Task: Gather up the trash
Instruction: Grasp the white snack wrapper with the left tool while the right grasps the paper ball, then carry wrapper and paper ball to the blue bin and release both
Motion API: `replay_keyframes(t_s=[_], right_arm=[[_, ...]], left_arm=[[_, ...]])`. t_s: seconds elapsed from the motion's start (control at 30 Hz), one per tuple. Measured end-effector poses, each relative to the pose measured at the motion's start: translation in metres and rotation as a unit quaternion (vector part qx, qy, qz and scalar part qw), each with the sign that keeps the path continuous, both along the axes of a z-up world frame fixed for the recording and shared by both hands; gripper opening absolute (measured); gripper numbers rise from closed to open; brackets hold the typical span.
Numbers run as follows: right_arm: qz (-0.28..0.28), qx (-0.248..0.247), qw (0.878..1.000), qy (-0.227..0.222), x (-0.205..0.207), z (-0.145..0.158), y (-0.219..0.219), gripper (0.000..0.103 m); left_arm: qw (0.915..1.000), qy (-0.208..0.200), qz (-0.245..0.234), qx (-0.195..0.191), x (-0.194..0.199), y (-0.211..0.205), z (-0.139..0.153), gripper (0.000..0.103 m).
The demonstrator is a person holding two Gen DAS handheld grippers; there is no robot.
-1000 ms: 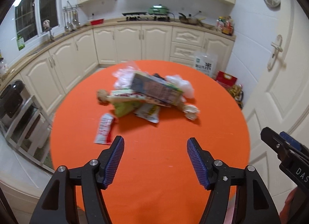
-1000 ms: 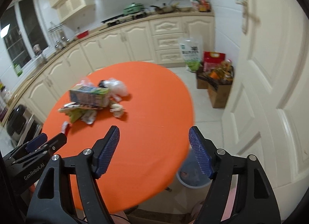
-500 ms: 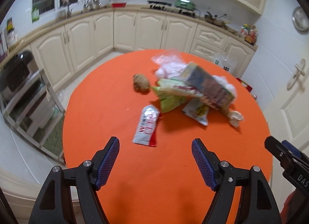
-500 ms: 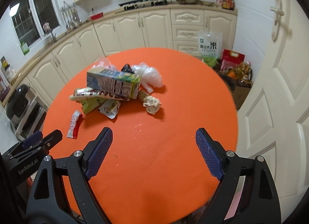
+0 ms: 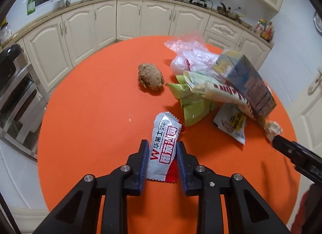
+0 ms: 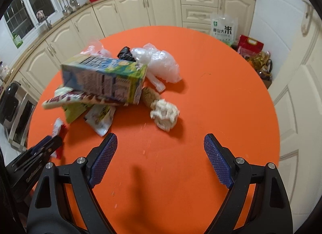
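Observation:
A pile of trash lies on the round orange table (image 5: 90,113). My left gripper (image 5: 162,149) is shut on a white and red sauce packet (image 5: 164,141) at the pile's near left; the packet also shows in the right wrist view (image 6: 58,128). My right gripper (image 6: 160,149) is open and empty, low over the table, just short of a crumpled white paper ball (image 6: 165,114). The pile holds a milk carton (image 6: 104,78), a green wrapper (image 5: 191,105), a white snack bag (image 5: 231,125), clear plastic bags (image 6: 161,64) and a brown lump (image 5: 151,76).
Cream kitchen cabinets (image 5: 128,18) run behind the table. A metal shelf with an appliance (image 5: 12,84) stands at the left. A rice bag (image 6: 223,30) and boxes (image 6: 251,46) sit on the floor at the right, by a white door (image 6: 301,93).
My left gripper has moved forward and down and closed on the sauce packet. My right gripper has moved closer to the pile and stays open.

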State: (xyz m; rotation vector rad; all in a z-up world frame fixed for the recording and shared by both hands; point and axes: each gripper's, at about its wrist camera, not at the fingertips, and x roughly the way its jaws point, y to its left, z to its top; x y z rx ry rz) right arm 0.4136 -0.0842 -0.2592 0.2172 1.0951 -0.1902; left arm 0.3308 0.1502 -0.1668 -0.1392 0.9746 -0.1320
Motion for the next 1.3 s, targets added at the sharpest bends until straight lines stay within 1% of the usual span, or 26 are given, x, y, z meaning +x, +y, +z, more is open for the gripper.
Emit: replay_keyframes(t_s=[0.03,0.07,0.13,0.17,0.2,0.23,0.27,0.33,0.37,0.47,0.57,0.77,0.93,1.07,1.23,1.3], right_arm=[[-0.001,-0.004,1.0,0.003,0.005,-0.003,-0.002,0.085],[0.0,-0.005,1.0,0.008,0.01,-0.007,-0.004,0.081],[0.002,0.0,1.0,0.02,0.017,-0.015,-0.007,0.067],[0.002,0.003,1.0,0.028,0.02,-0.018,-0.008,0.053],[-0.002,-0.014,1.0,0.023,0.02,-0.016,-0.008,0.039],[-0.005,-0.026,0.999,0.025,0.021,-0.015,-0.008,0.029],[-0.007,-0.021,0.999,0.026,0.021,-0.014,-0.01,0.03],[-0.02,0.007,1.0,0.017,0.019,-0.011,-0.018,0.029],[-0.021,0.012,1.0,0.016,0.019,-0.01,-0.019,0.029],[-0.022,0.007,1.0,0.019,0.015,-0.007,-0.019,0.029],[-0.016,0.022,0.999,0.017,0.008,-0.005,-0.019,0.029],[-0.02,0.028,0.999,0.006,-0.017,0.007,-0.022,0.029],[-0.036,0.021,0.999,-0.016,-0.047,0.025,-0.036,0.029],[-0.061,0.014,0.997,-0.033,-0.077,0.039,-0.055,0.029],[-0.101,0.005,0.994,-0.046,-0.121,0.054,-0.086,0.029],[-0.122,-0.002,0.991,-0.047,-0.139,0.058,-0.103,0.029]], left_arm=[[1.0,-0.001,0.0,-0.001,0.0,0.0,-0.001,0.021],[1.0,-0.001,0.0,-0.001,0.001,0.0,-0.002,0.02],[1.0,-0.001,0.002,-0.004,0.001,0.001,-0.003,0.018],[1.0,0.0,0.003,-0.007,0.001,0.001,-0.005,0.017],[0.9999,0.001,0.005,-0.011,0.002,0.002,-0.006,0.015],[0.9999,0.002,0.005,-0.012,0.003,0.002,-0.006,0.015],[0.9999,0.002,0.004,-0.009,0.0,0.003,-0.007,0.014],[1.0,0.0,0.006,0.0,-0.002,-0.002,-0.007,0.014],[1.0,0.0,0.007,0.002,-0.005,-0.004,-0.005,0.013],[1.0,0.001,0.008,0.002,-0.006,-0.005,-0.003,0.013],[1.0,-0.003,0.005,0.006,-0.01,-0.008,0.001,0.013],[0.9996,-0.026,-0.007,0.009,-0.026,-0.021,0.019,0.013],[0.9982,-0.046,-0.038,0.009,-0.044,-0.049,0.033,0.013],[0.9955,-0.056,-0.075,0.015,-0.059,-0.085,0.038,0.013],[0.9898,-0.059,-0.129,0.017,-0.074,-0.137,0.042,0.013],[0.9859,-0.061,-0.155,0.018,-0.082,-0.16,0.043,0.013]])
